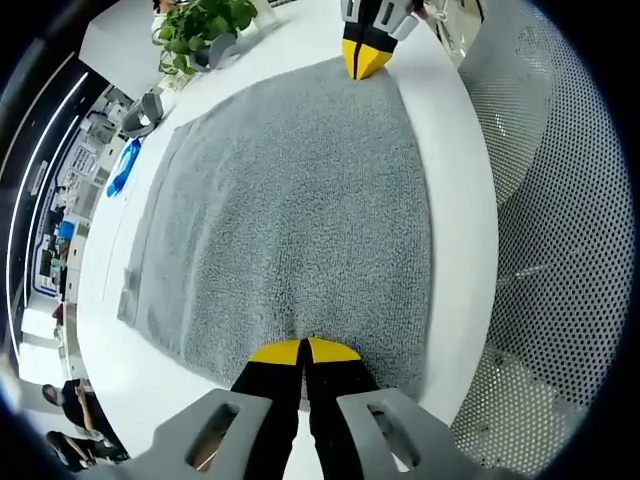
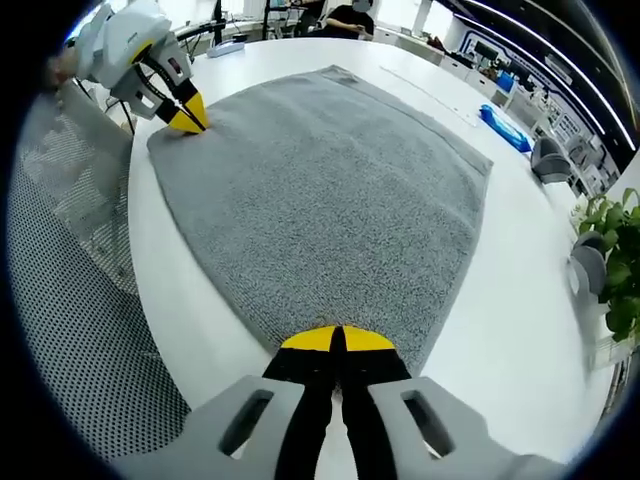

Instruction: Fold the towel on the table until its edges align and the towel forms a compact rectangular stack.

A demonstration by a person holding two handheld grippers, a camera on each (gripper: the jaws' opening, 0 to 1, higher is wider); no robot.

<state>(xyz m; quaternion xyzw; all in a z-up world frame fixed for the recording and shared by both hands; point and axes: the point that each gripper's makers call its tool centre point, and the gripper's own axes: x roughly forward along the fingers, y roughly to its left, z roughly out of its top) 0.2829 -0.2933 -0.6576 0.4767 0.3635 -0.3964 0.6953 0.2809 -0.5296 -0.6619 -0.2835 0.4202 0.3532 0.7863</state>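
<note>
My grey towel (image 1: pixel 290 210) lies flat and spread open on the white table (image 1: pixel 455 200), its near edge running between my two grippers. My left gripper (image 1: pixel 303 352) has its yellow tips pinched together on one near corner; my right gripper (image 2: pixel 336 340) is likewise closed on the other near corner. To the far side sit a potted plant (image 1: pixel 200 28) and a blue object (image 1: pixel 122 168), well apart from the towel. I judge this the first fold's grasp. Next I'd lift both corners together and carry them across to the far edge, keeping them level so the edges meet.
</note>
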